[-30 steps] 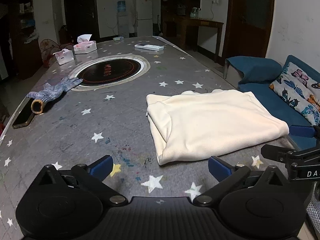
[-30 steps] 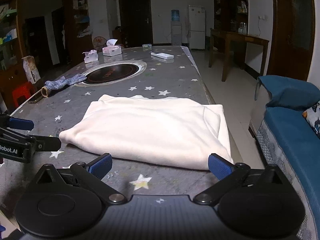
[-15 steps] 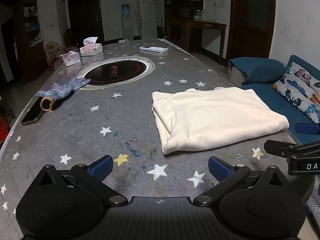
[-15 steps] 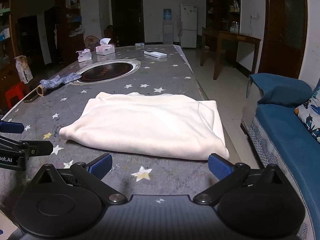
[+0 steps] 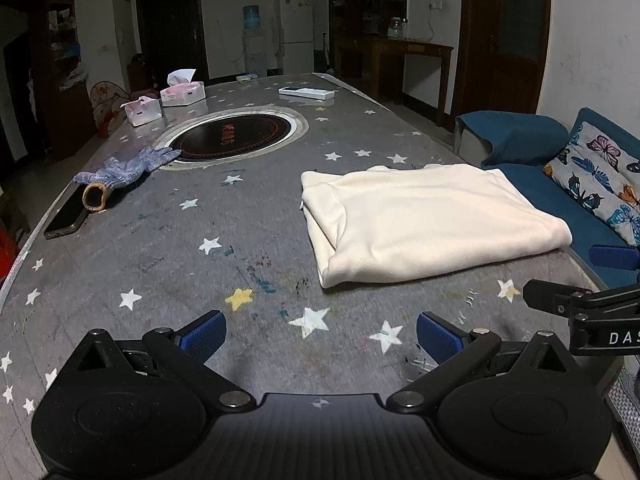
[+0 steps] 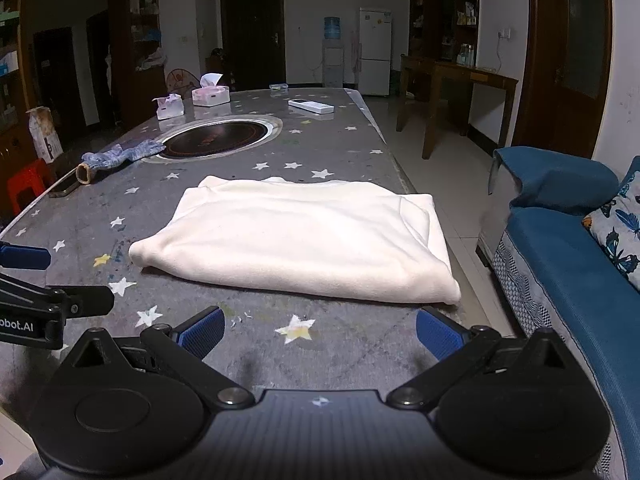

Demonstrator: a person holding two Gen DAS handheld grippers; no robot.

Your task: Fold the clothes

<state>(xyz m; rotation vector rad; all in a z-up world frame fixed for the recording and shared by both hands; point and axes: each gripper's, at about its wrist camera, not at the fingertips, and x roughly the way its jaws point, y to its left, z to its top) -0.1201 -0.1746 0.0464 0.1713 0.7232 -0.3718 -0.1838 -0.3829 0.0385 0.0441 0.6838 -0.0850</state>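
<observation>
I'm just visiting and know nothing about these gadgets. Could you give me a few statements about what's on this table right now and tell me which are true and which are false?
1. The cream garment lies folded on the starry table. True.
2. The left gripper is clamped on the garment. False: its jaws stand open and empty, short of the cloth.
3. A blue-grey work glove lies beside the round black cooktop. True.
4. The right gripper holds the white remote. False: it is open and holds nothing, and the remote lies at the far end of the table.
5. A dark phone lies near the table's edge, by the glove's cuff. True.
</observation>
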